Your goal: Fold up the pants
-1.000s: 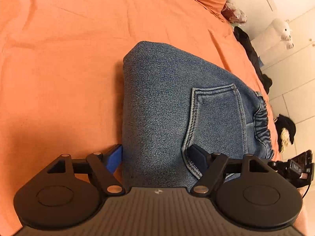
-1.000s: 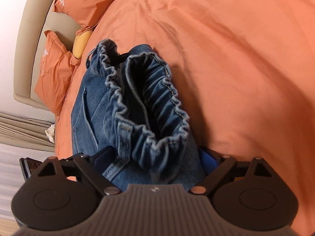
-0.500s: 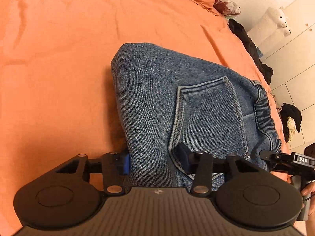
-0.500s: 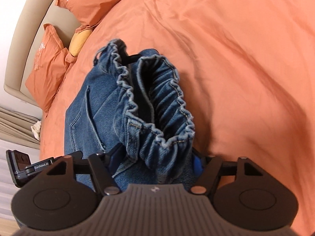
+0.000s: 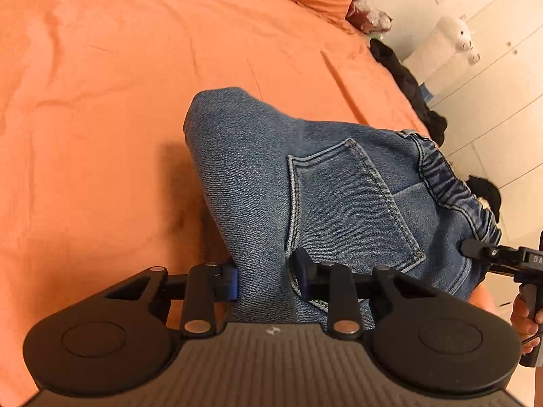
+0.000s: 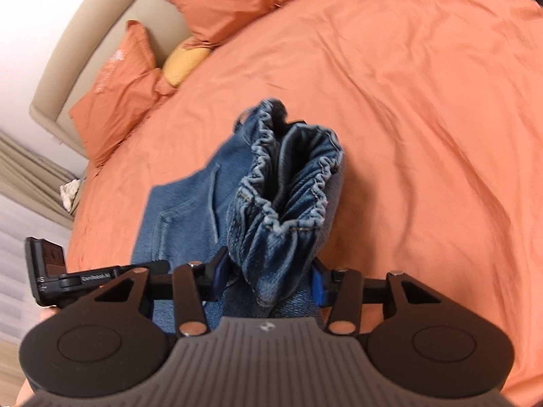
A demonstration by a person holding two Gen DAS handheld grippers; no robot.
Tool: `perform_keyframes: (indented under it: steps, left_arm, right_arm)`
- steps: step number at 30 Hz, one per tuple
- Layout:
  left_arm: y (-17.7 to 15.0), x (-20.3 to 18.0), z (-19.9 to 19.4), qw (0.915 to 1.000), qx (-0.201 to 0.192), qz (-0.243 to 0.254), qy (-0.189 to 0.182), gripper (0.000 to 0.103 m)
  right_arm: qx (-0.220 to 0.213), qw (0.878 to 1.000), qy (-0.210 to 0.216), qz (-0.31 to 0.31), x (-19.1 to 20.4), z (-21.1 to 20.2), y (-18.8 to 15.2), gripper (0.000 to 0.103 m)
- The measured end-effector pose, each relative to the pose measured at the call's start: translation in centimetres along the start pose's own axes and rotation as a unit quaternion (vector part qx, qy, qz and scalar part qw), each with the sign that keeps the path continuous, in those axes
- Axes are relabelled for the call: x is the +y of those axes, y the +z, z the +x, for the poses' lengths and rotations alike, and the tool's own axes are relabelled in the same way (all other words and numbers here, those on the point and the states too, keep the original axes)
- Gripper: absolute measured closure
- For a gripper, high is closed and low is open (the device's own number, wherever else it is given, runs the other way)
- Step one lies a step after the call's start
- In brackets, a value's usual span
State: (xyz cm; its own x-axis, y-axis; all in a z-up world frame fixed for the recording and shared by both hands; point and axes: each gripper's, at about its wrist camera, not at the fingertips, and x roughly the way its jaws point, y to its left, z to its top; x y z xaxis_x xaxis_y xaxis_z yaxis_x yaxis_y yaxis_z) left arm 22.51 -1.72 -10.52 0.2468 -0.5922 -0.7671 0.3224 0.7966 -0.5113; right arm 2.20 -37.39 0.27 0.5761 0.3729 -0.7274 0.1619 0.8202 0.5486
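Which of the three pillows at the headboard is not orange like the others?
The small yellow pillow, tucked between the two orange pillows against the beige headboard. The other two match the orange bedcover.

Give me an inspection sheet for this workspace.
Surface: orange bedspread, creased.
Job's things: folded jeans, back pocket up, elastic waistband bunched.
Clutter: orange pillows, yellow cushion by the headboard.
Grippers: left gripper shut on jeans; right gripper shut on jeans at the waistband.
Cables: nothing seen.
Surroundings: white plush toy, dark clothes off the bed's edge.
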Motion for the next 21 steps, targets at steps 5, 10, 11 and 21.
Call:
perform_keyframes:
  steps: [5,10,11,21]
  left_arm:
    - [-0.6,0.2,-3.1,0.9991,-0.037,-0.015,-0.011,0.069]
    - [-0.1,-0.1,-3.7,0.997,-0.075,-0.021,0.006,0.069]
    - [-0.1,0.0,-3.5,0.9961,-0.084,-0.023,0.014,0.069]
    - [0.3,6.3,-8.7,0.9834,-0.146,-0.062,0.089,0.069]
  right_arm:
    - [-0.008,0.999,0.012,-0.043,4.3,-1.4,0.3,0.059]
    - [-0.014,0.996,0.044,-0.076,9.1,-0.3,1.0,0.06]
    - [-0.015,0.995,0.052,-0.082,10.2,0.3,1.1,0.06]
    - [0.002,0.984,0.138,-0.117,21.2,7.8,1.3,0.06]
